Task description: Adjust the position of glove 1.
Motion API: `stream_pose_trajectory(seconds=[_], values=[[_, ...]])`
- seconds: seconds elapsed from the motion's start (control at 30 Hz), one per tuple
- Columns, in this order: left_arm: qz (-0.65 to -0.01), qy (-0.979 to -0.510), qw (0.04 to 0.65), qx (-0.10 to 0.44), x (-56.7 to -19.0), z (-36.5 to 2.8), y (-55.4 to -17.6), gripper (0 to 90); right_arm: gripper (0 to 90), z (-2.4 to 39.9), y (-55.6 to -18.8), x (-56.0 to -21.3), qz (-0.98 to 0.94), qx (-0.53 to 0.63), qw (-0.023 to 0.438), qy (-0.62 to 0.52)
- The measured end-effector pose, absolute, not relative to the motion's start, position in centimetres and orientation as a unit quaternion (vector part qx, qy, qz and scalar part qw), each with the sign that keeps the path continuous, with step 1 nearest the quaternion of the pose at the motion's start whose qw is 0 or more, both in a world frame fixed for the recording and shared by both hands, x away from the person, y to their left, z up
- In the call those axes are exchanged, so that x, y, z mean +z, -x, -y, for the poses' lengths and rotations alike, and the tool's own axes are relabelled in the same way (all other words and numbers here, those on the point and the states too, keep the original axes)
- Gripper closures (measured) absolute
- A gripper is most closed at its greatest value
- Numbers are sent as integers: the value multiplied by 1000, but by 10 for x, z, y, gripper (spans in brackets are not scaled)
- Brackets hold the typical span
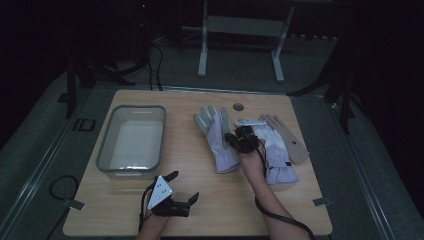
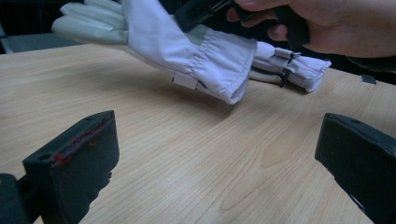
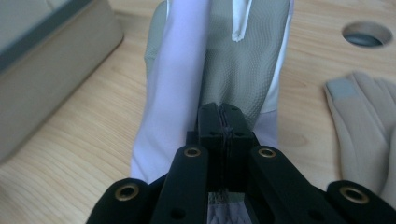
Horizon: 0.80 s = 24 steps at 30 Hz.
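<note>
The right gripper (image 1: 239, 138) sits near the middle of the high view, a bit right of center. Its two black jaws are pressed tight together and pinch the cloth of a pale purple glove (image 1: 220, 140). In the right gripper view the jaws meet just below the middle of the frame, and the glove (image 3: 219, 70) runs up from them to the top, showing a grey bumpy palm patch. In the left gripper view this glove (image 2: 187, 51) is in the upper middle, with its cuff end lifted off the wooden table (image 1: 210, 210) and a shadow under it.

The left gripper (image 1: 176, 191) is at the bottom of the high view, left of center. Its jaws are spread wide with nothing between them.

A second purple glove (image 1: 277, 150) lies flat on the table to the right of the first one, and a tan glove (image 1: 290, 137) lies just beside it. A grey bin (image 1: 132, 137) stands in the left part of the high view.

No writing or brand can be read on any glove; a small tab on the cuff is too small to tell.
</note>
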<state>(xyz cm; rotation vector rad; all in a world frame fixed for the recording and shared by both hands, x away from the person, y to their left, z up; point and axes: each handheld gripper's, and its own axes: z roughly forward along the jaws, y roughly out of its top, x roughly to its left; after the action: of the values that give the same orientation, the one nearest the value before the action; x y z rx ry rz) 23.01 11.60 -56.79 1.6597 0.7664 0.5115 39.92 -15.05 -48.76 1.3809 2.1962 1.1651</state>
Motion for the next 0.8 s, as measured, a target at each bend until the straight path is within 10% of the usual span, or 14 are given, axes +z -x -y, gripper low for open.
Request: stream_pose_trajectory(seconds=[0.47, 0.8], values=[[-328, -712, 582, 214, -568, -115, -231, 0, 872, 148, -396, -530, -712, 362, 164, -579], [-326, -713, 583, 214, -568, -115, -231, 0, 639, 141, -396, -536, -726, 355, 158, -567]])
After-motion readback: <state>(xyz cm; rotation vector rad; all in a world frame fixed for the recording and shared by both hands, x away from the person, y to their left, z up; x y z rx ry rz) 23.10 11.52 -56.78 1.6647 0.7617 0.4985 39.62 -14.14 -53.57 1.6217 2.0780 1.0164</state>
